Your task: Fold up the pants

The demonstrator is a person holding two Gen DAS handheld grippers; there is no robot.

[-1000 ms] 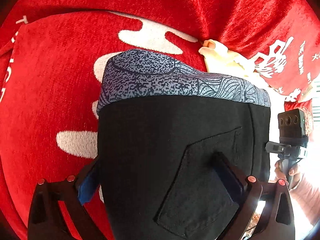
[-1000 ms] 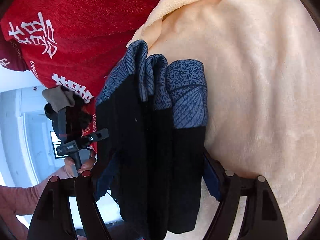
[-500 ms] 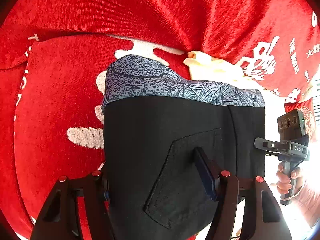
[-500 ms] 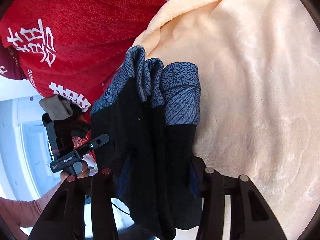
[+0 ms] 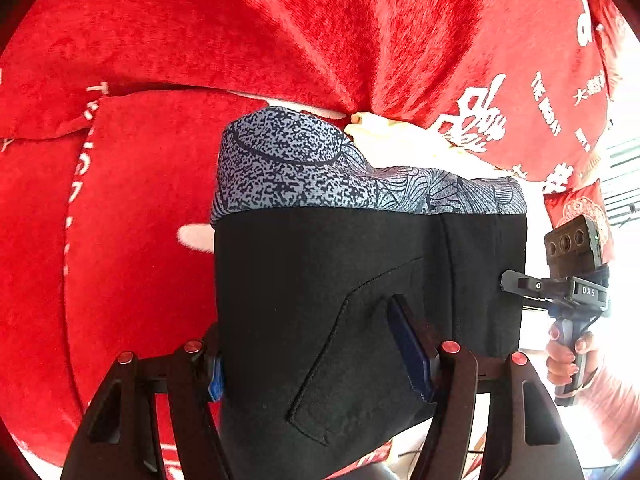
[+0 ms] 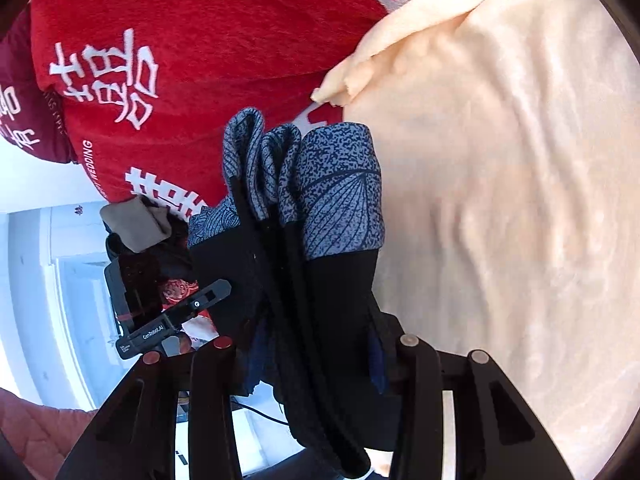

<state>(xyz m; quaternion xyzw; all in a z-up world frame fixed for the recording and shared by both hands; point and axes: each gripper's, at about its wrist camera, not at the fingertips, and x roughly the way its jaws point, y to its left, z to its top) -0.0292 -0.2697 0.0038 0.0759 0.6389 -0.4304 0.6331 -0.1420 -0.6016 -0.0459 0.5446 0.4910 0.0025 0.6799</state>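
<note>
Folded black pants with a blue-grey patterned waistband hang above the bedding, held from both sides. My left gripper is shut on the pants at the back pocket. In the right wrist view the pants show as several stacked layers. My right gripper has them between its pads, and its jaws are closing on them. The right gripper's tip meets the pants' right edge in the left wrist view. The left gripper's tip reaches in from the left in the right wrist view.
A red blanket with white lettering lies under and behind the pants. A peach fleece blanket covers the surface on the right. A person's hand holds the right gripper's handle. A bright window area is at left.
Both grippers have closed from wide open onto the pants. Both have risen with the pants, and the bedding now looks farther off.
</note>
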